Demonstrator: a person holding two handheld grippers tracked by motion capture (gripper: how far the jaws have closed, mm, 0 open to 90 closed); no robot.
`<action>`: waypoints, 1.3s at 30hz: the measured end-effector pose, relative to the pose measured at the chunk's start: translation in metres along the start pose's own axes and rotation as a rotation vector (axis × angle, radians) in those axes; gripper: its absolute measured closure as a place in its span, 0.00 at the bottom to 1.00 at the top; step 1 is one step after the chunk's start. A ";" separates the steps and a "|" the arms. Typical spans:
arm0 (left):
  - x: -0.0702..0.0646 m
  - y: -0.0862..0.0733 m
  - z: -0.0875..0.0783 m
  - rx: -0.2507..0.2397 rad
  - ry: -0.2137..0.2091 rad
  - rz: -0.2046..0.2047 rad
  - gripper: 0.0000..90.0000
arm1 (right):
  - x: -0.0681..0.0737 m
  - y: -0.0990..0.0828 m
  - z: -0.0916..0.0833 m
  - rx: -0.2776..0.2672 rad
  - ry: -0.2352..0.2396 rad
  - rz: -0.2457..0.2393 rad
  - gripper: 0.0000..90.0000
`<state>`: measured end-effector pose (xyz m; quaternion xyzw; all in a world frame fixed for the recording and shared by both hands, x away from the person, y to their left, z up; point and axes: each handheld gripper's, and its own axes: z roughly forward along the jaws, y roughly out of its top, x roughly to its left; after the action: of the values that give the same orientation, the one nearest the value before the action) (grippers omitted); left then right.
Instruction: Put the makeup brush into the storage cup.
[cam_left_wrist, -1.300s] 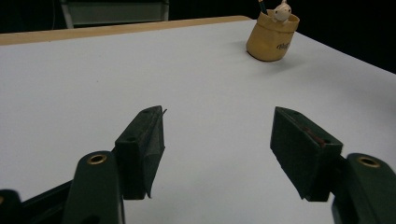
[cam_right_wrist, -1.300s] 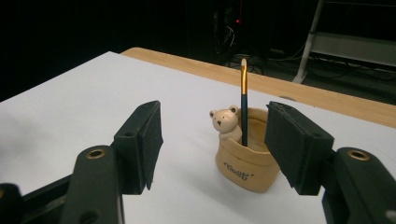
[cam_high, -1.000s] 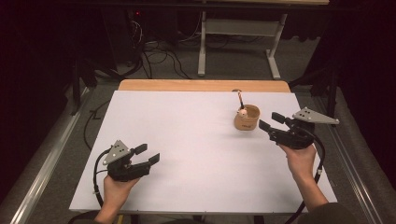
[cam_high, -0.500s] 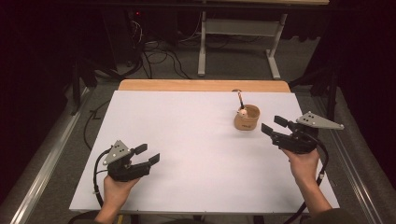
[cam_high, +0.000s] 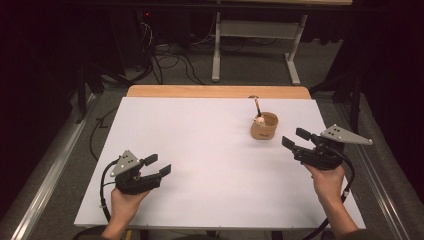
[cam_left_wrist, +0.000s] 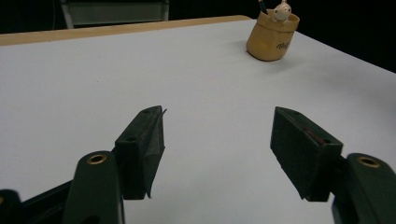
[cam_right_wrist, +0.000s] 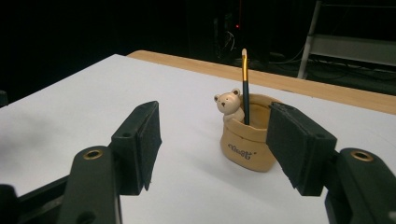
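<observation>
Tan bear-faced pen pot (cam_high: 264, 127) holds its dark pencil (cam_high: 257, 105), untouched; my right gripper (cam_high: 295, 141) waits beside it, jaws apart and empty; my left gripper (cam_high: 158, 166) gapes empty, well apart.

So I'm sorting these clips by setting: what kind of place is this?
Probably a lab or recording workspace: a white-topped table in a dark room, loose cables on the floor, a bare metal desk frame behind, and only a small bear-shaped pen holder as prop.
</observation>
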<state>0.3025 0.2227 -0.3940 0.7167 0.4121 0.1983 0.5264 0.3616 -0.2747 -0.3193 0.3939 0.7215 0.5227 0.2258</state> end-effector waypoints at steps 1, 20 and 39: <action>0.000 0.000 0.000 0.000 0.000 0.000 0.39 | 0.000 0.000 0.000 0.000 -0.001 0.000 0.42; 0.000 0.000 0.000 0.000 0.000 0.000 0.39 | 0.008 -0.011 -0.007 -0.007 0.013 0.007 0.41; 0.000 0.000 0.000 0.000 -0.002 -0.001 0.39 | 0.012 -0.024 -0.011 -0.014 0.023 0.022 0.40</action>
<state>0.3027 0.2226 -0.3942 0.7165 0.4120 0.1973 0.5271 0.3382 -0.2747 -0.3364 0.3942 0.7160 0.5348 0.2146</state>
